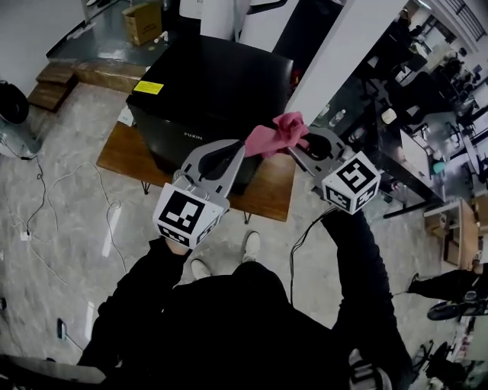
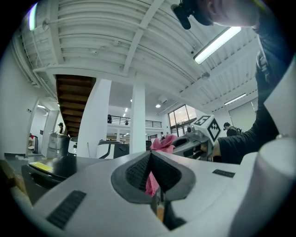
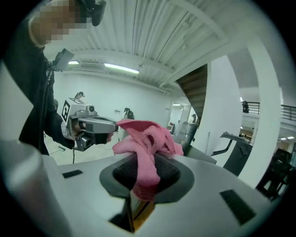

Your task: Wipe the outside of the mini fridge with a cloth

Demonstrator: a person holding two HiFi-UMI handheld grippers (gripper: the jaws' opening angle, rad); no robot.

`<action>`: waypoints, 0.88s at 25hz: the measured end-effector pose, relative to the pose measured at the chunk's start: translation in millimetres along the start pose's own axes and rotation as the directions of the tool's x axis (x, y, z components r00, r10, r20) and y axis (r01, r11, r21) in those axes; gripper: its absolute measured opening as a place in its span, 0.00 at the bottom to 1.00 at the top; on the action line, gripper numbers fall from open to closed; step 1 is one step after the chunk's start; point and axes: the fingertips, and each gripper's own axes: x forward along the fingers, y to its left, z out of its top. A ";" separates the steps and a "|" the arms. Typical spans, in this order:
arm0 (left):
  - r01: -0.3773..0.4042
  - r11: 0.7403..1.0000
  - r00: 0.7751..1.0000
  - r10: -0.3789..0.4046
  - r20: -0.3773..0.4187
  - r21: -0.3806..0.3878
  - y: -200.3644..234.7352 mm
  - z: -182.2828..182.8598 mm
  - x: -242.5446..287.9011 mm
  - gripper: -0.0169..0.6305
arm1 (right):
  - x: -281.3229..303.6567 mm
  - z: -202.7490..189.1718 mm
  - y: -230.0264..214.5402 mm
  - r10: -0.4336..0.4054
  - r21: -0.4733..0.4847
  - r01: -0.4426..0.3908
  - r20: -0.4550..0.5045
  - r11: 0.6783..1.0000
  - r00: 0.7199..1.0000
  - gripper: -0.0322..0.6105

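The black mini fridge (image 1: 213,91) stands on a low wooden table (image 1: 268,190), with a yellow label on its top. A bunched pink cloth (image 1: 276,135) hangs in the air over the fridge's front right corner, stretched between both grippers. My left gripper (image 1: 244,145) is shut on one end; the left gripper view has pink cloth (image 2: 151,181) pinched between the pads. My right gripper (image 1: 294,148) is shut on the other end, and the cloth (image 3: 144,152) fills its jaws in the right gripper view. Each gripper view also takes in the other gripper just beyond the cloth.
A white pillar (image 1: 335,53) rises just right of the fridge. A cardboard box (image 1: 142,21) and wooden steps (image 1: 55,82) lie behind to the left. Cables (image 1: 46,198) trail over the floor at left. Desks and people fill the far right.
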 end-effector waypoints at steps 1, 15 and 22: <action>0.019 1.000 1.000 -0.019 0.008 -0.006 -5.1 -4.6 1.8 0.04 | -2.9 -11.2 3.7 -0.024 0.017 0.024 0.032 1.000 0.999 0.18; 0.079 0.995 0.996 -0.080 -0.024 -0.055 -85.5 -92.9 102.8 0.04 | 9.7 -164.0 -50.1 -0.205 0.324 0.134 0.195 0.937 0.959 0.18; -0.008 0.999 0.995 0.003 -0.101 -0.051 -80.2 -130.3 128.2 0.04 | 45.2 -170.5 -71.1 -0.212 0.390 0.094 0.274 0.916 0.938 0.17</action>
